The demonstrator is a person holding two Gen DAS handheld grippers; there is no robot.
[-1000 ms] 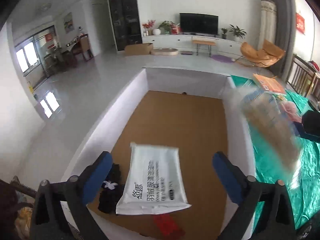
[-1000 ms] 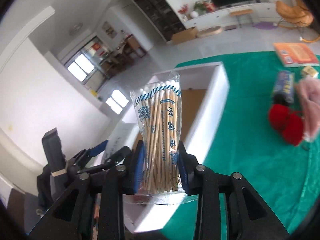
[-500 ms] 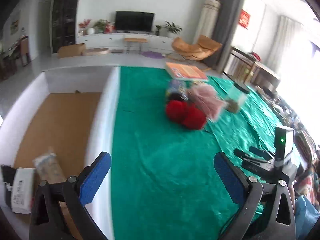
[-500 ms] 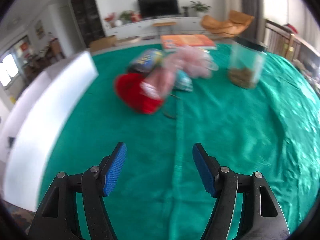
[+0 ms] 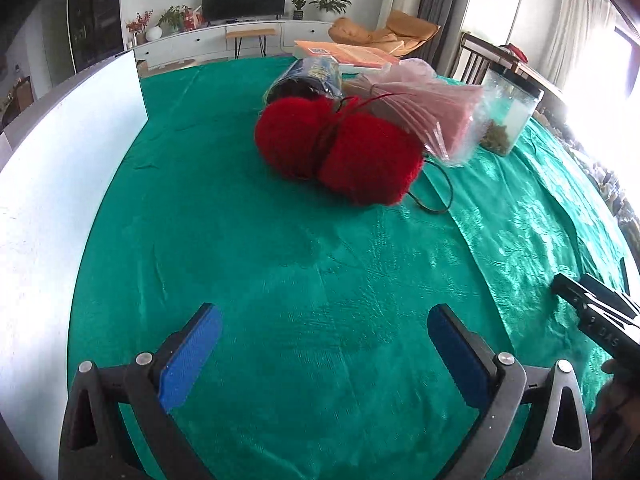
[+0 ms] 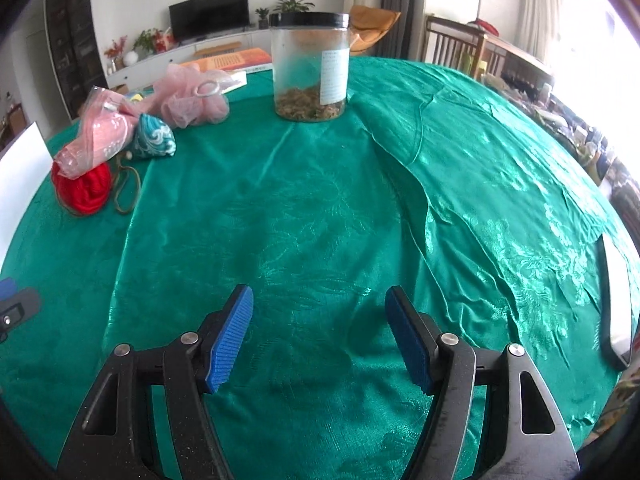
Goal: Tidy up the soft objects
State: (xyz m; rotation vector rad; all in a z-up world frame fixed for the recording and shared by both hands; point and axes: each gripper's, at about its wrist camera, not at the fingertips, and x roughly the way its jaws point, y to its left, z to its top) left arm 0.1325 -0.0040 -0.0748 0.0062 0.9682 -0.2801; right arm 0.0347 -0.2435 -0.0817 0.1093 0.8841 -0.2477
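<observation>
On green cloth: lidded clear jar, brownish bits at bottom.

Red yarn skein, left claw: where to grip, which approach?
Grip the red yarn skein across its tied waist, where the wrap pinches it between two lobes. Come in with the open left claw from the near, open cloth side; the pink packet crowds its far side.
</observation>
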